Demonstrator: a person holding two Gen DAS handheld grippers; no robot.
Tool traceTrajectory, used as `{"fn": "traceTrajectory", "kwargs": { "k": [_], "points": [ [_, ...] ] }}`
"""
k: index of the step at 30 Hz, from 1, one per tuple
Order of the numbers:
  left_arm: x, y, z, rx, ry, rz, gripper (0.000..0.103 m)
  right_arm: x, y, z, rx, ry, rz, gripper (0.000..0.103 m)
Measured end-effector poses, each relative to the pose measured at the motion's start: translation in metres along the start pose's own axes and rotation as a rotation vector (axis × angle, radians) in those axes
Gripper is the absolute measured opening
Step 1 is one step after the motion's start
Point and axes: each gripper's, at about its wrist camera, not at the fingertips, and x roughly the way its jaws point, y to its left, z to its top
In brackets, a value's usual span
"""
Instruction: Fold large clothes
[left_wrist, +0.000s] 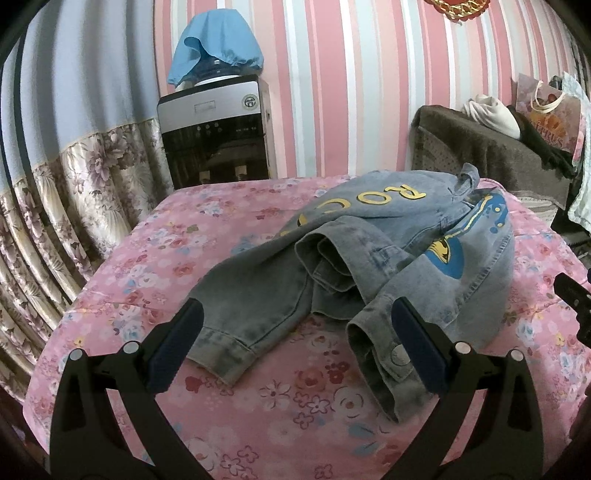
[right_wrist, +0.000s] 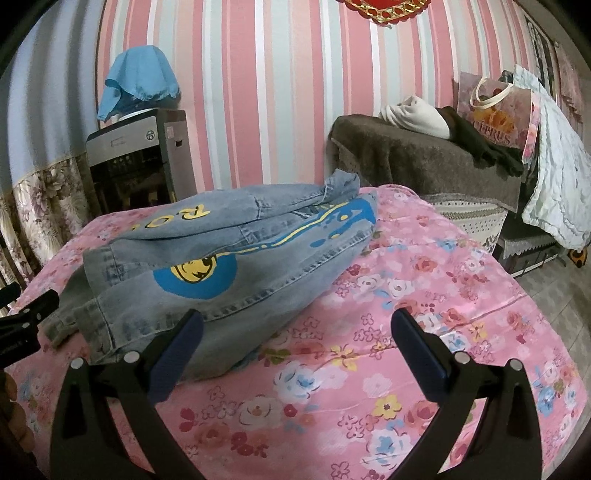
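A light blue denim jacket (left_wrist: 373, 240) with yellow letters and a blue and yellow print lies loosely folded on the pink floral table cover (left_wrist: 258, 413). Both sleeves point toward me, their cuffs near the front. My left gripper (left_wrist: 297, 317) is open just above the table, its fingers straddling the two cuffs without touching them. In the right wrist view the jacket (right_wrist: 236, 266) lies to the left. My right gripper (right_wrist: 297, 321) is open too, its left finger (right_wrist: 181, 347) in front of the jacket's hem, the right finger over bare cover (right_wrist: 388, 369).
A water dispenser (left_wrist: 218, 129) draped with a blue cloth stands behind the table at the striped wall. A brown-covered sofa (right_wrist: 417, 158) with clothes and a paper bag (right_wrist: 495, 110) sits at the right. Floral curtains (left_wrist: 55, 206) hang at the left.
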Motion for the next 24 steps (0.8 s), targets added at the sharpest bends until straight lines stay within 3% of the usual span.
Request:
{"fn": "traceTrajectory", "kwargs": {
  "k": [24],
  "points": [
    [0.0075, 0.0012, -0.0047, 0.006, 0.032, 0.005, 0.100, 0.0027, 0.0008, -0.0013, -0.001, 0.014, 0.002, 0.102]
  ]
}}
